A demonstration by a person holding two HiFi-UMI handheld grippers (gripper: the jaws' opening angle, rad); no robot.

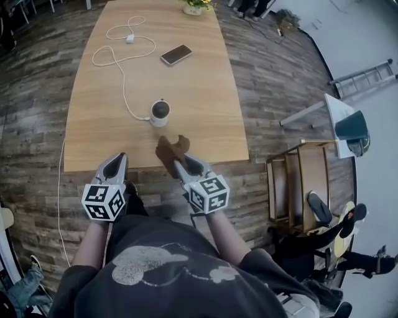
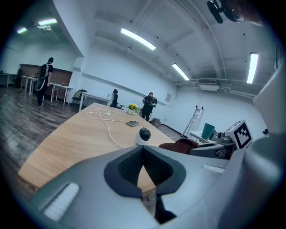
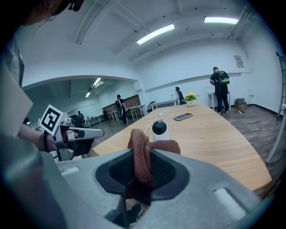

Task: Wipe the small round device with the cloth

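The small round device (image 1: 160,112) is a white base with a dark ball on top, standing on the wooden table (image 1: 93,136) near its front edge; it also shows as device (image 2: 143,135) and device (image 3: 159,129). My right gripper (image 1: 181,163) is shut on a brown cloth (image 1: 170,149), which bunches above the table's front edge just short of the device. The cloth (image 3: 142,159) sticks up between the jaws in the right gripper view. My left gripper (image 1: 116,163) hovers at the table's front edge, left of the device, jaws closed on nothing.
A white cable (image 1: 122,74) runs from the device across the table to a charger. A phone (image 1: 176,54) lies further back, a flower pot (image 1: 196,6) at the far end. A wooden shelf unit (image 1: 305,186) and a seated person stand to the right.
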